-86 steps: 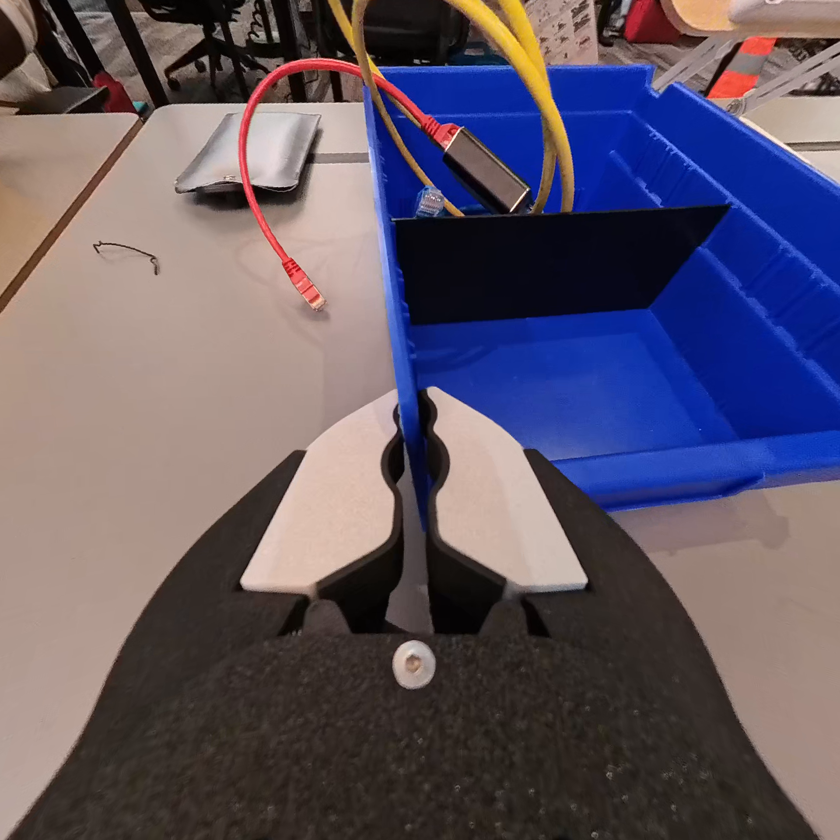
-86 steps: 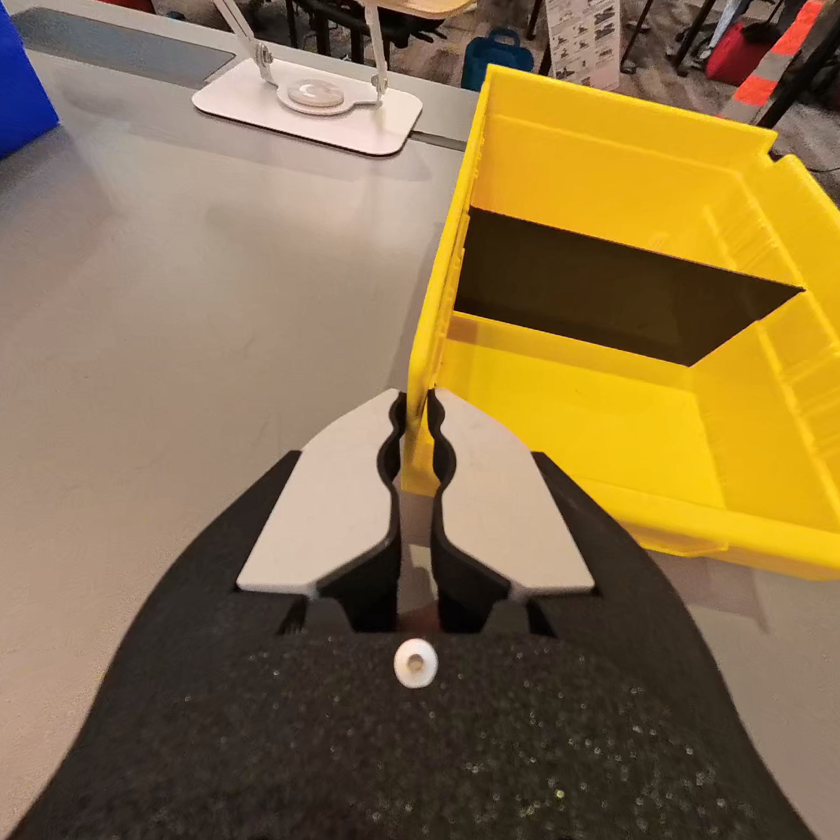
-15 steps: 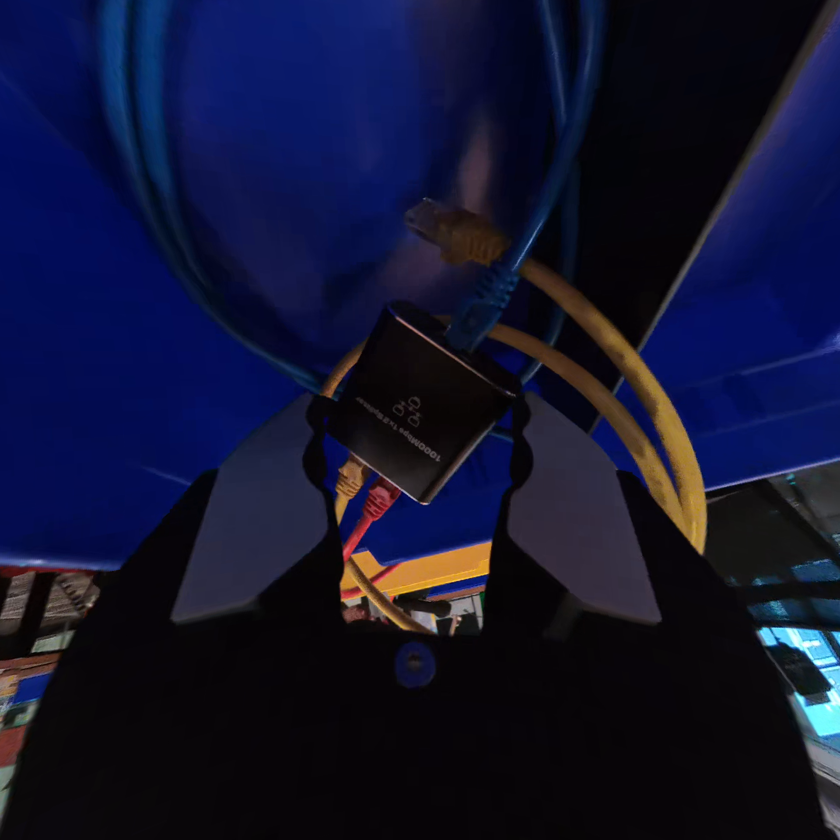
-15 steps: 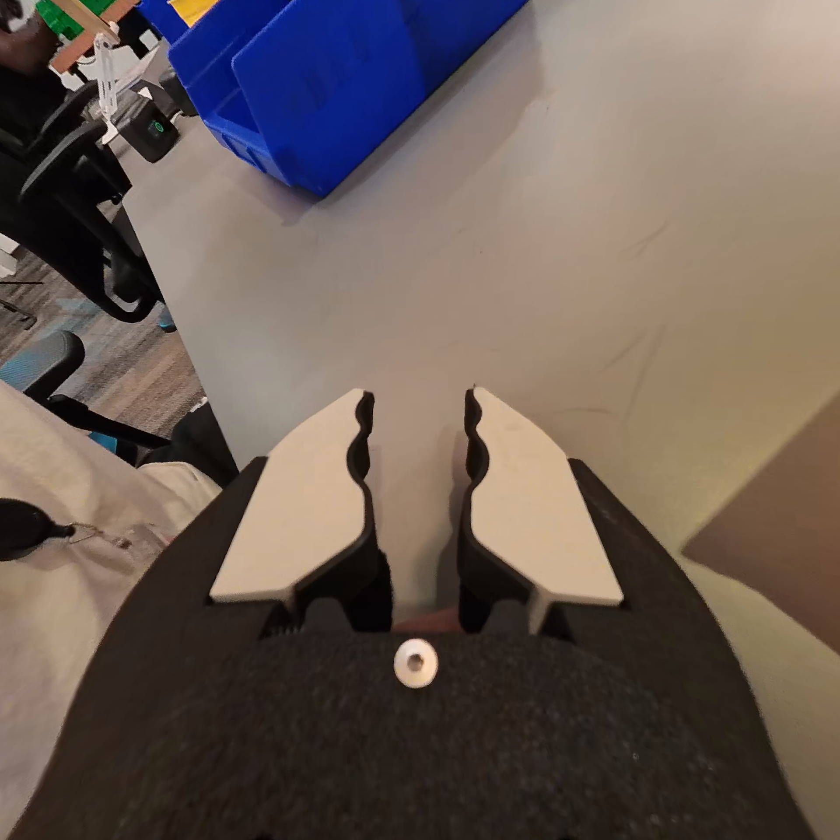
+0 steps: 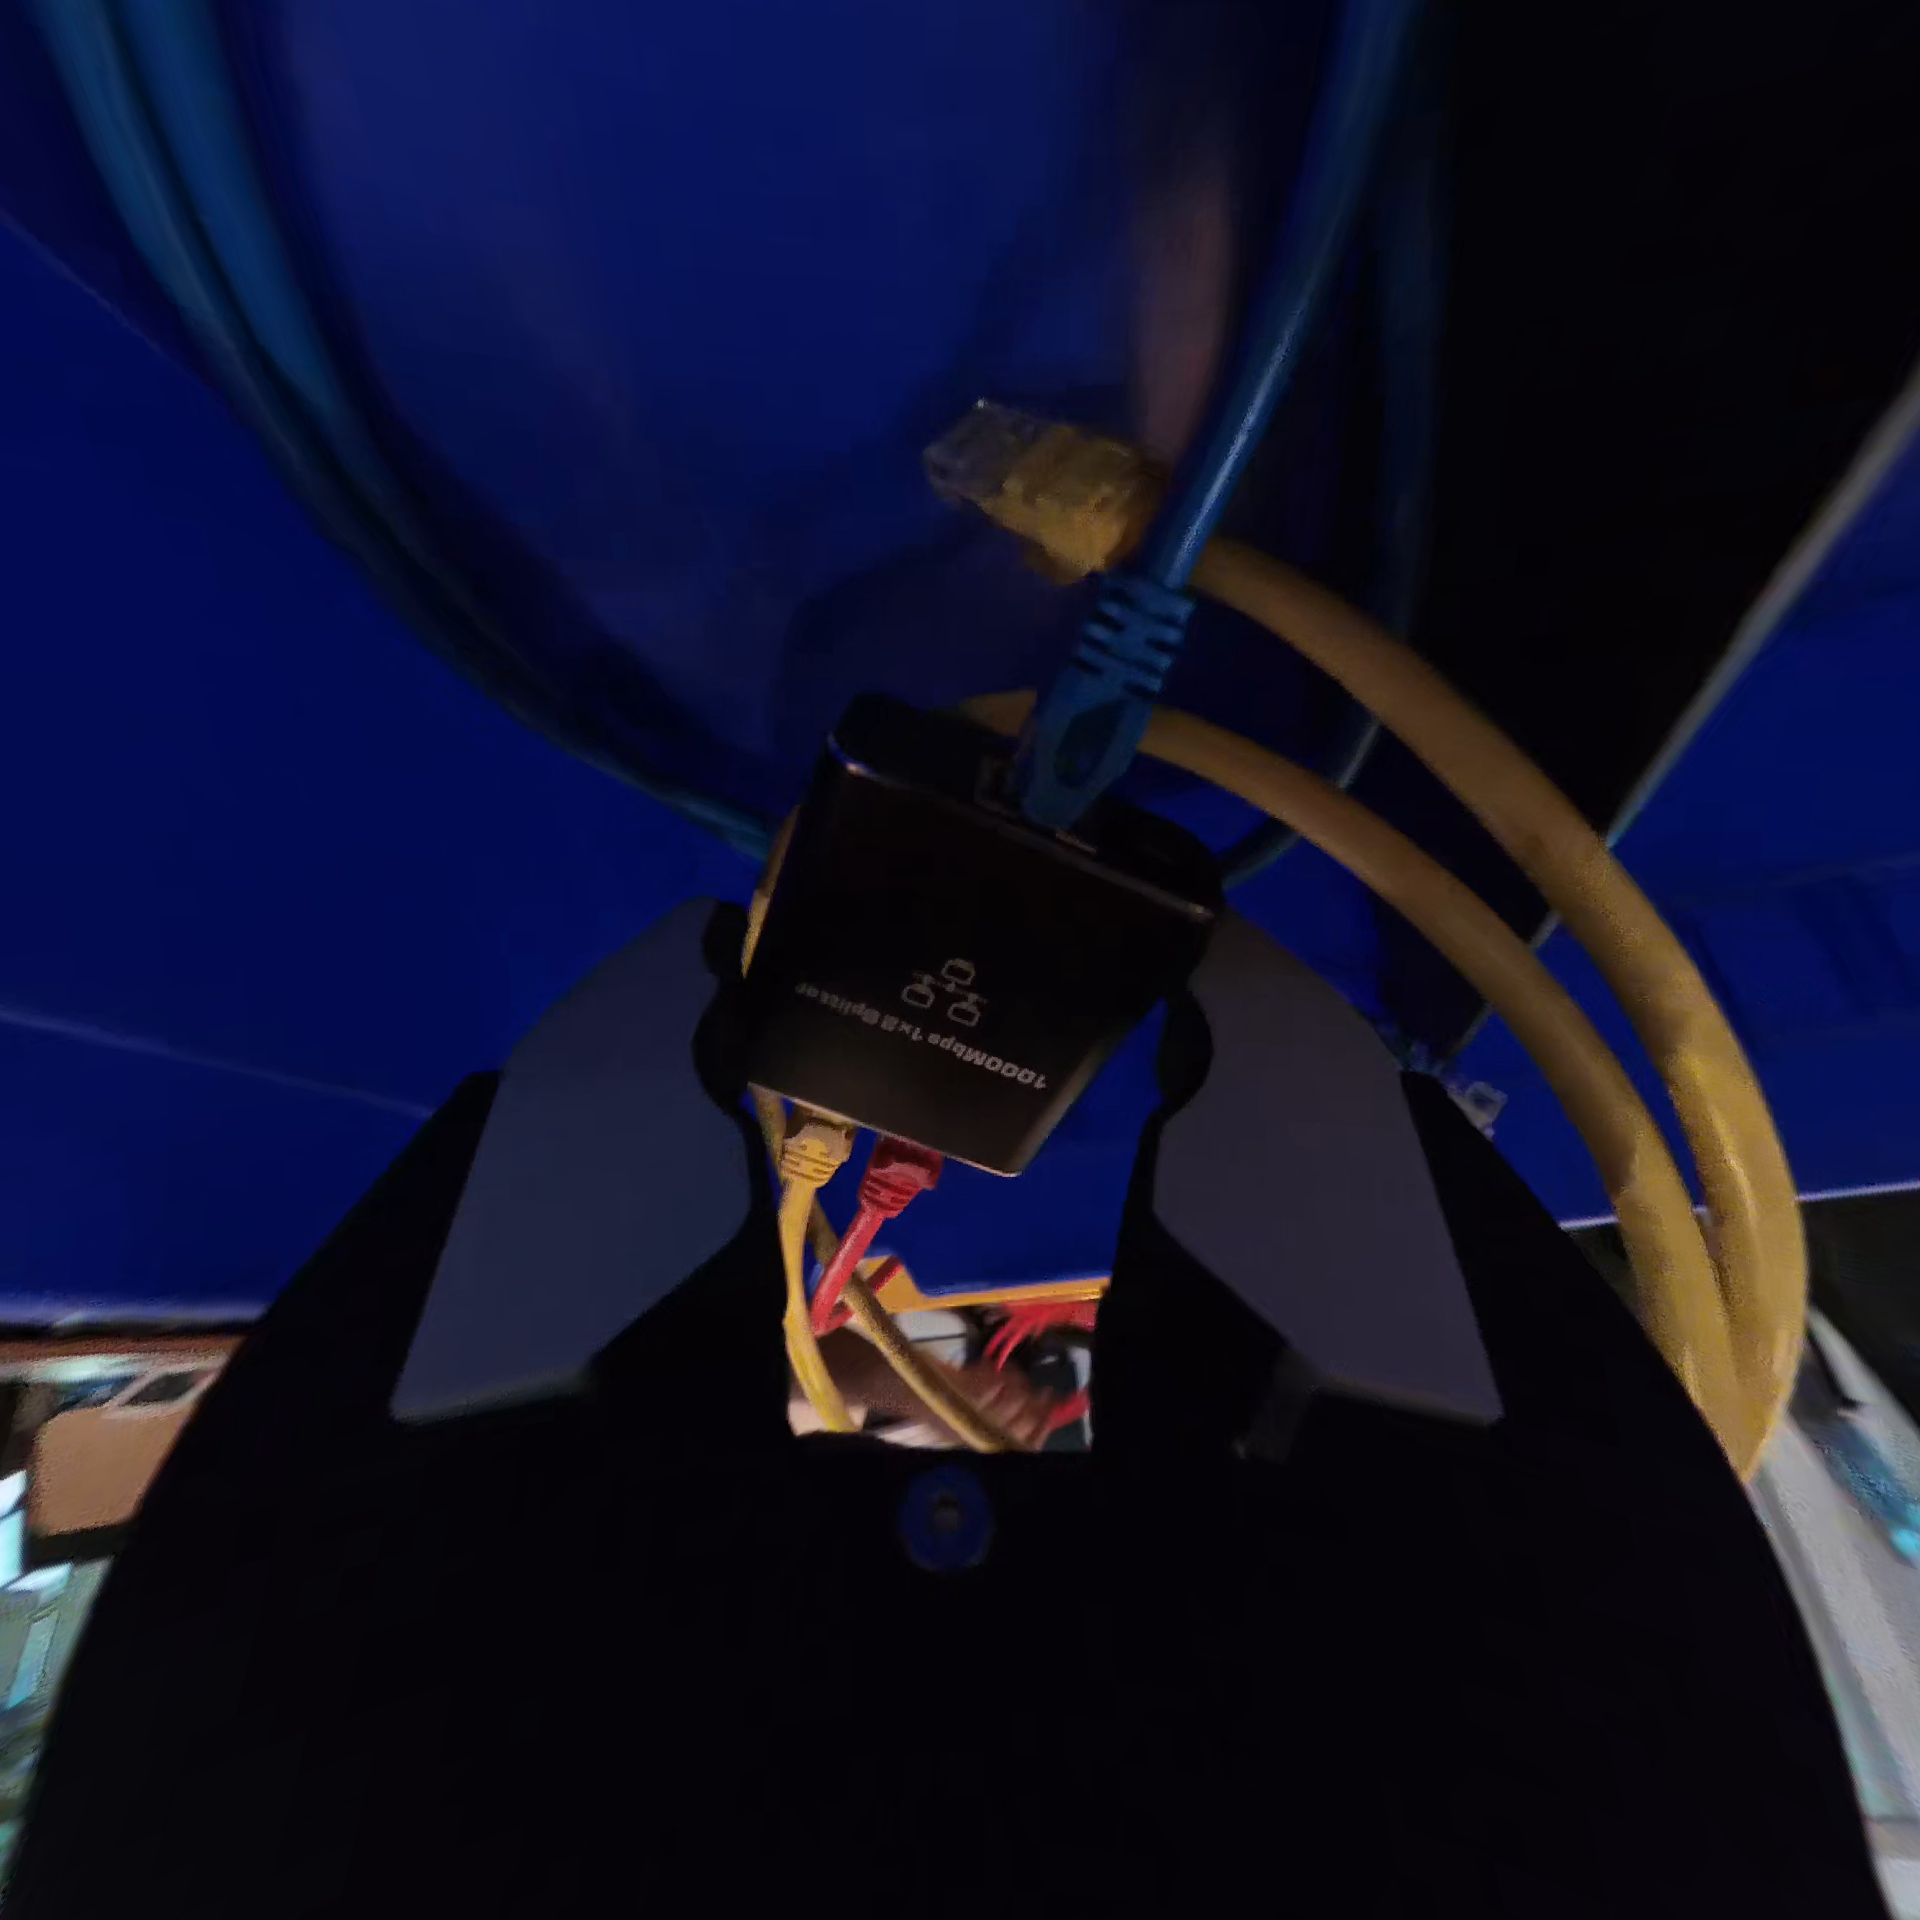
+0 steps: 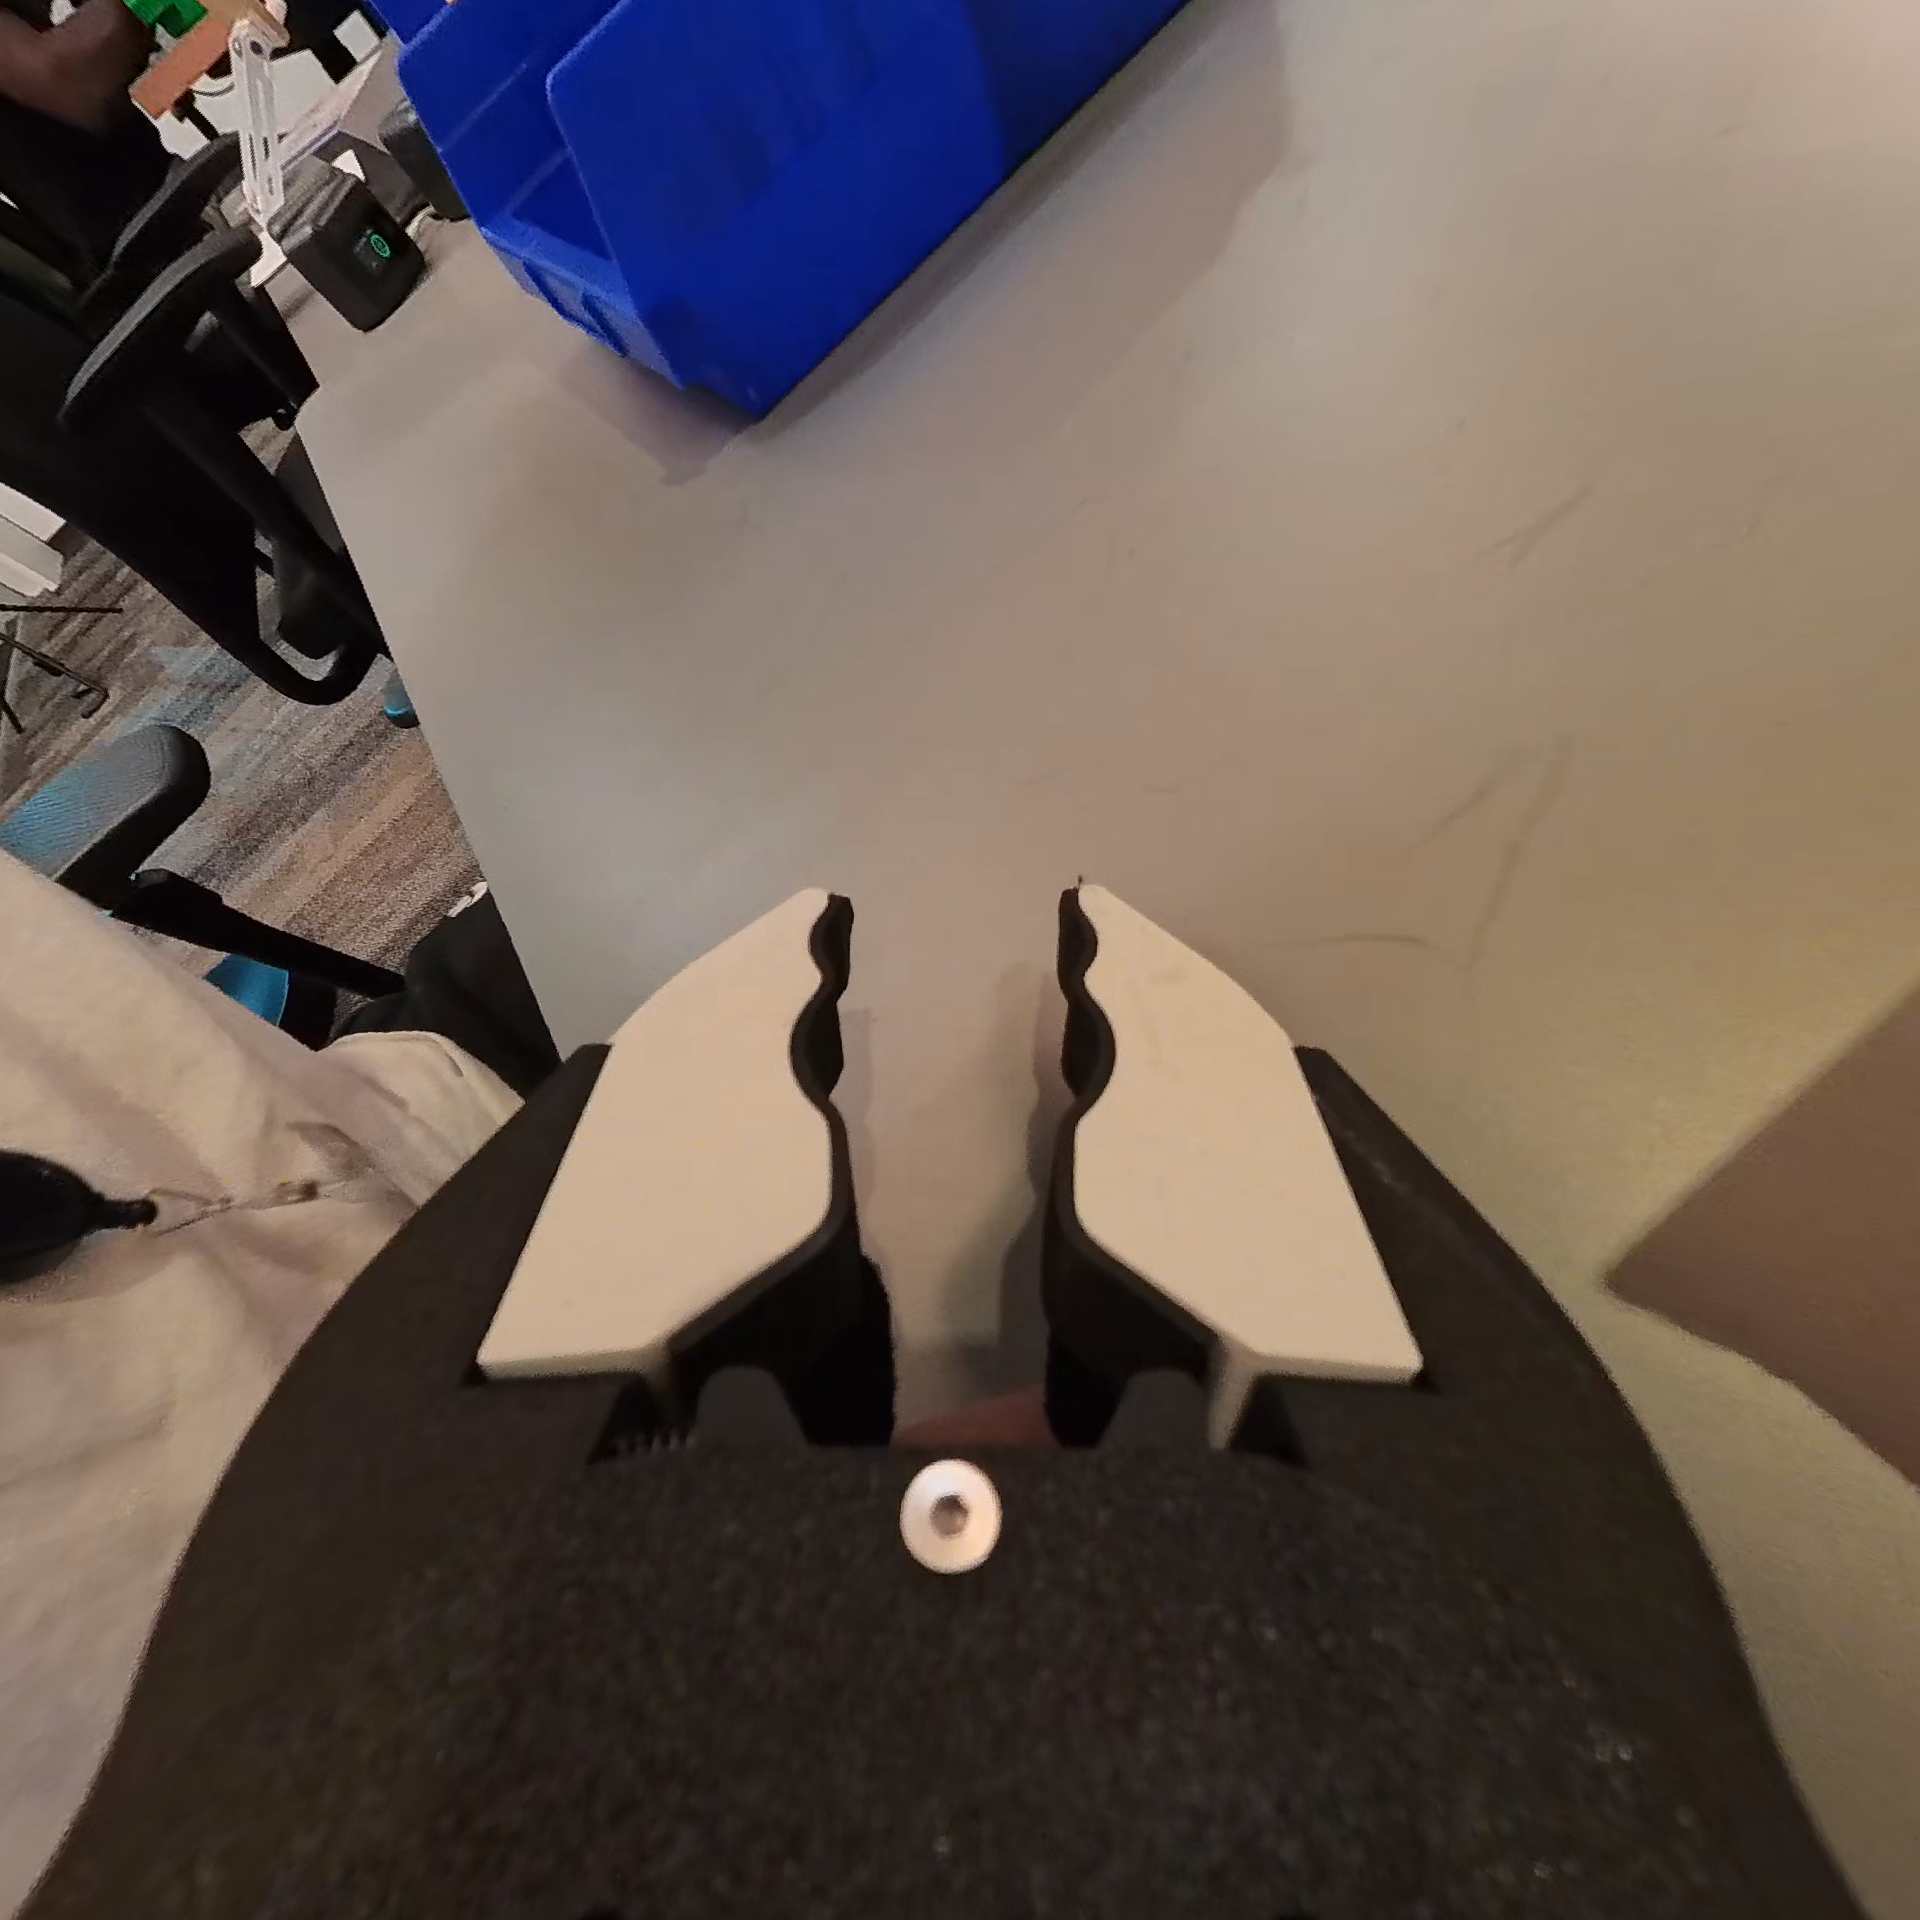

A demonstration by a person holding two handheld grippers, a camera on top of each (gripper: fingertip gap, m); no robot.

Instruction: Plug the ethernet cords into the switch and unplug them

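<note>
The black switch (image 5: pixel 977 966) is sitting between the left claw (image 5: pixel 951 997) fingers, which are closing on its sides, likely to steady it for unplugging. Blue (image 5: pixel 1101 717), yellow (image 5: pixel 816 1158) and red (image 5: pixel 899 1179) cords are occupying its ports, deep inside the crowding blue bin (image 5: pixel 416 623). The right claw (image 6: pixel 956 935) is hovering open and empty over the roomy desk (image 6: pixel 1351 571).

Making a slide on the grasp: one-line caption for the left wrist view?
Left gripper closes around the black switch inside the blue bin; blue, yellow and red cords plugged in.
</note>
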